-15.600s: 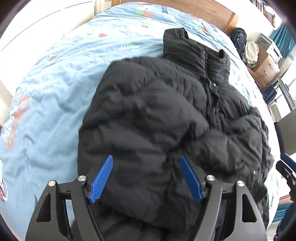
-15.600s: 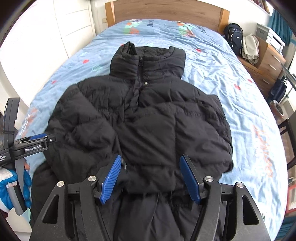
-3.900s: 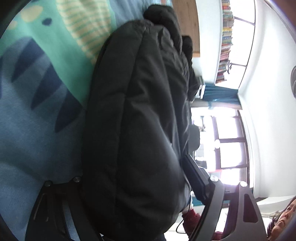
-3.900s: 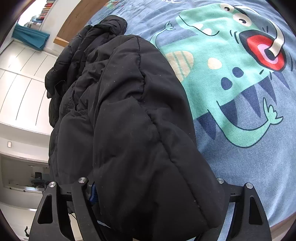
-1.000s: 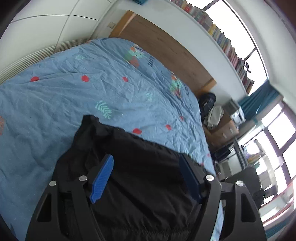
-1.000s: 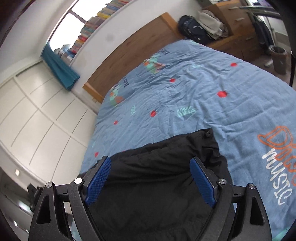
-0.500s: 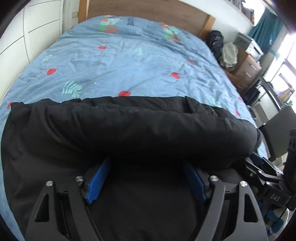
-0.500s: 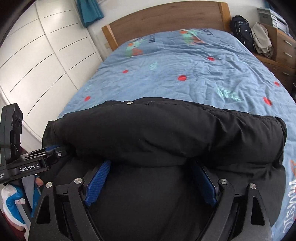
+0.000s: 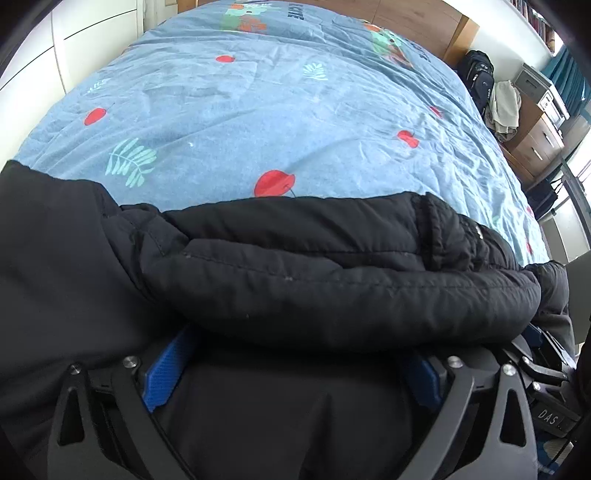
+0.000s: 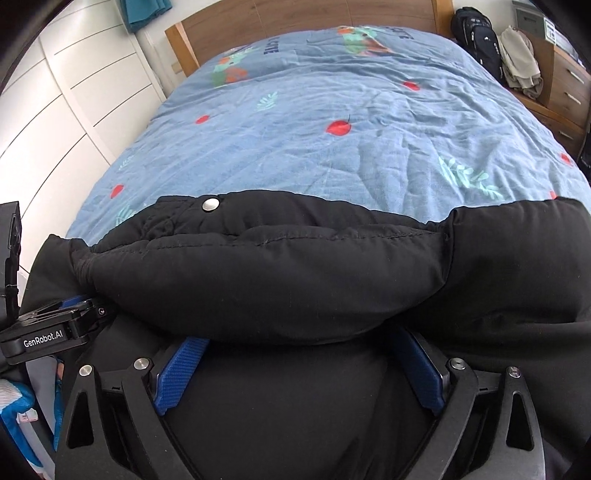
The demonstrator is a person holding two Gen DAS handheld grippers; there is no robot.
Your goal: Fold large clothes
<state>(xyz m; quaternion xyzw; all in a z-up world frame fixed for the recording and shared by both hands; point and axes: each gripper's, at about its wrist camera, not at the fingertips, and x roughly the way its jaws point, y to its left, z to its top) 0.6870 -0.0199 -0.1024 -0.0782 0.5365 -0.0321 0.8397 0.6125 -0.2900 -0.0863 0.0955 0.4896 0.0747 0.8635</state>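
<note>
A black puffer jacket [image 9: 332,277] lies folded across the near end of the bed, a thick rolled fold facing the headboard. My left gripper [image 9: 295,343] points down into it, jaws opening wide; padding fills the gap and the fold hides the blue fingertips [image 9: 168,369]. In the right wrist view the same jacket [image 10: 277,277] shows a silver snap [image 10: 210,204] on its far edge. My right gripper [image 10: 301,350] stands likewise, jaws opening, with fabric between them and bulging over the pads [image 10: 181,369]. The left gripper's body [image 10: 48,332] shows at that view's left edge.
The blue printed duvet [image 9: 277,110] stretches away to a wooden headboard [image 10: 295,18]. A black backpack [image 10: 480,33], a wooden chest of drawers [image 10: 565,85] with clothes on it, and a dark chair stand on the right. White wardrobe doors [image 10: 55,92] line the left.
Both grippers have come down and tipped towards the bed, laying the jacket's fold onto the duvet. Their jaws stand wider than a second ago.
</note>
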